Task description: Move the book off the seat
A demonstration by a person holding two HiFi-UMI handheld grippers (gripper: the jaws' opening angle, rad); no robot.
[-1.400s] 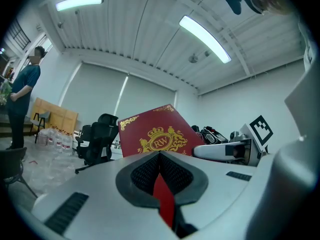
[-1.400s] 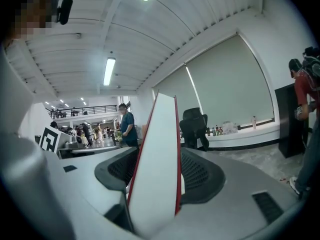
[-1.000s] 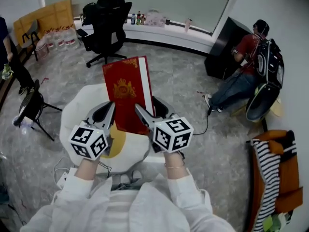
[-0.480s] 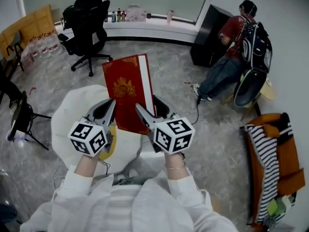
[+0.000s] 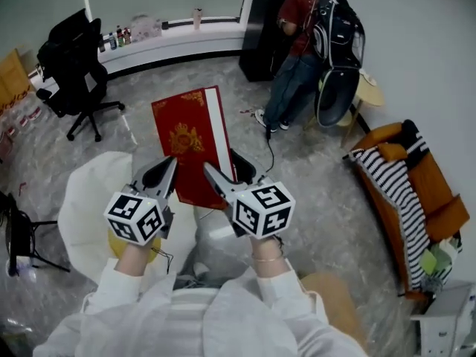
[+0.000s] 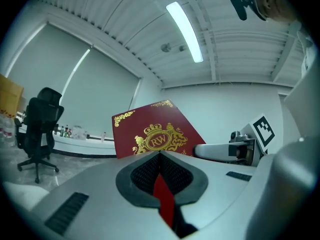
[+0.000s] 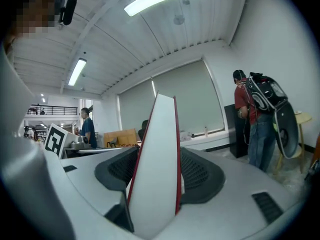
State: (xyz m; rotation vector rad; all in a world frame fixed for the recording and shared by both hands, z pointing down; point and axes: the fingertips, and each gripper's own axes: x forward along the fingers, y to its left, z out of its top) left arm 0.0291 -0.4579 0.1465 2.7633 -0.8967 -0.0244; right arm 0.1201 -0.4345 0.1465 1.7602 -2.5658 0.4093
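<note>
Grey marbled floor (image 5: 320,207) fills the room, with a black office chair (image 5: 71,65) near the far ledge, a person in a red top (image 5: 301,13) standing at a dark cabinet (image 5: 260,32), and an orange couch (image 5: 420,199) under a striped cloth (image 5: 383,173) along the right wall. The red book (image 5: 190,136) with its gold crest is held up in the air in front of the person, roughly level and pointing away. Most of it is over bare floor, and the white seat (image 5: 82,199) lies low and to the left of it. The left gripper (image 5: 160,175) is clamped on the book's near edge; its own view shows only a thin red strip of cover pinched between the pads. The right gripper (image 5: 227,171) is clamped beside it on the thick part, and its view shows the white page block, edged in red, filling the gap between the jaws. The step in hand looks like the carry: the book seems lifted clear of the seat and has no resting place yet. The next move probably calls for picking a landing spot, perhaps the open floor ahead. Both grippers should travel together so the book neither twists nor sags, and it should come down flat before either pair of jaws lets go. Since the left grip seems to hold the cover alone, the book could fall open if the right one releases first.
</note>
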